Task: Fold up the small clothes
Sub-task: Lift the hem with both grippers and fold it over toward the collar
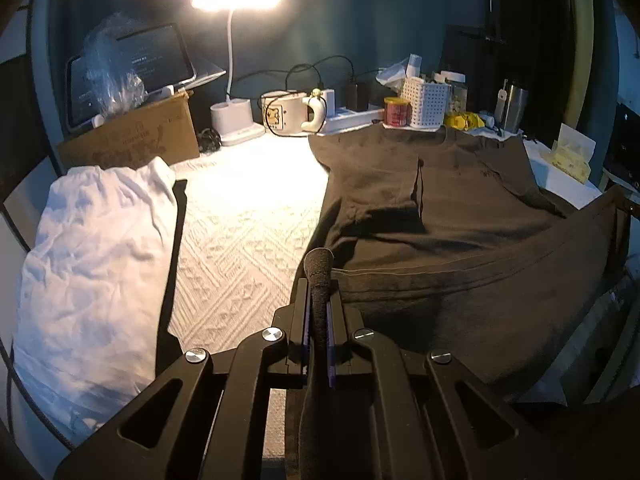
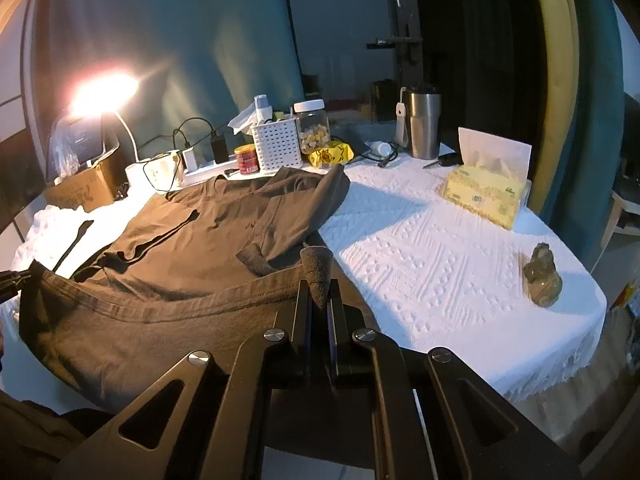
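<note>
On the white-covered bench (image 2: pixel 420 248) the dark T-shirt (image 1: pixel 460 208) lies spread with both sleeves already turned in, and its near hem is pinched at 2 corners. The left claw (image 1: pixel 319 264) is clenched on the hem's left corner, the right claw (image 2: pixel 317 276) on the right corner, cloth bunched between the pads of each. Both claws slant downward toward the bench, side by side, with the hem stretched between them.

My worry is the fold going crooked: if 1 corner travels further than the other, the hem will land skewed across the chest. A thin pinch could also slip out mid-lift. Cluttered things sit close behind the collar, the red tin (image 2: pixel 245 159) and white basket (image 2: pixel 276 148) especially, so an overlong sweep might knock them.
</note>
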`<state>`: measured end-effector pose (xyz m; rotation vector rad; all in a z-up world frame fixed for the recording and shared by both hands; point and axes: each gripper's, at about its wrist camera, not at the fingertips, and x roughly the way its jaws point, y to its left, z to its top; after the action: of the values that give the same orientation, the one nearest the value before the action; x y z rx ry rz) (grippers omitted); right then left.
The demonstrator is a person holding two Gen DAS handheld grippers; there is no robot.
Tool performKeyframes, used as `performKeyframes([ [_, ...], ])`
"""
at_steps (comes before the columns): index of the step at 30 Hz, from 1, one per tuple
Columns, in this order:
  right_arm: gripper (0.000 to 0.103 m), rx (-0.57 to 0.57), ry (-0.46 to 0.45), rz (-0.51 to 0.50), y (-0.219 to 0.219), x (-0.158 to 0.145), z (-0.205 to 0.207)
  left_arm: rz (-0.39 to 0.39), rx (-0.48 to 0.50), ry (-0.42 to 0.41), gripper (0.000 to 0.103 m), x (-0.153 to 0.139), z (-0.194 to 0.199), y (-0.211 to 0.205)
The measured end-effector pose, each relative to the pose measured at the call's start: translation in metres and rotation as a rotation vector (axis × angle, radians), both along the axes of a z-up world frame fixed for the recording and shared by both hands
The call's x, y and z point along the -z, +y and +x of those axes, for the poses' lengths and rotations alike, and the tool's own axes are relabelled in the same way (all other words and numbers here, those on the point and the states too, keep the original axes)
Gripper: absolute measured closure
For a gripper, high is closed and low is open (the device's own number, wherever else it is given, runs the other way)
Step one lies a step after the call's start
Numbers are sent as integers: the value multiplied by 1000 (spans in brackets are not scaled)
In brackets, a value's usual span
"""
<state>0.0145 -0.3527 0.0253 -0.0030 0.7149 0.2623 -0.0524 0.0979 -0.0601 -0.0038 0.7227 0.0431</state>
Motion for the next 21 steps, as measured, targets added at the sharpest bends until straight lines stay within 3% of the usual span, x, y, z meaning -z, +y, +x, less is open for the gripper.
performKeyframes([
  [21,96,24,-48,16,-3,-23,28,22,4,-99,98,-34,36,1],
])
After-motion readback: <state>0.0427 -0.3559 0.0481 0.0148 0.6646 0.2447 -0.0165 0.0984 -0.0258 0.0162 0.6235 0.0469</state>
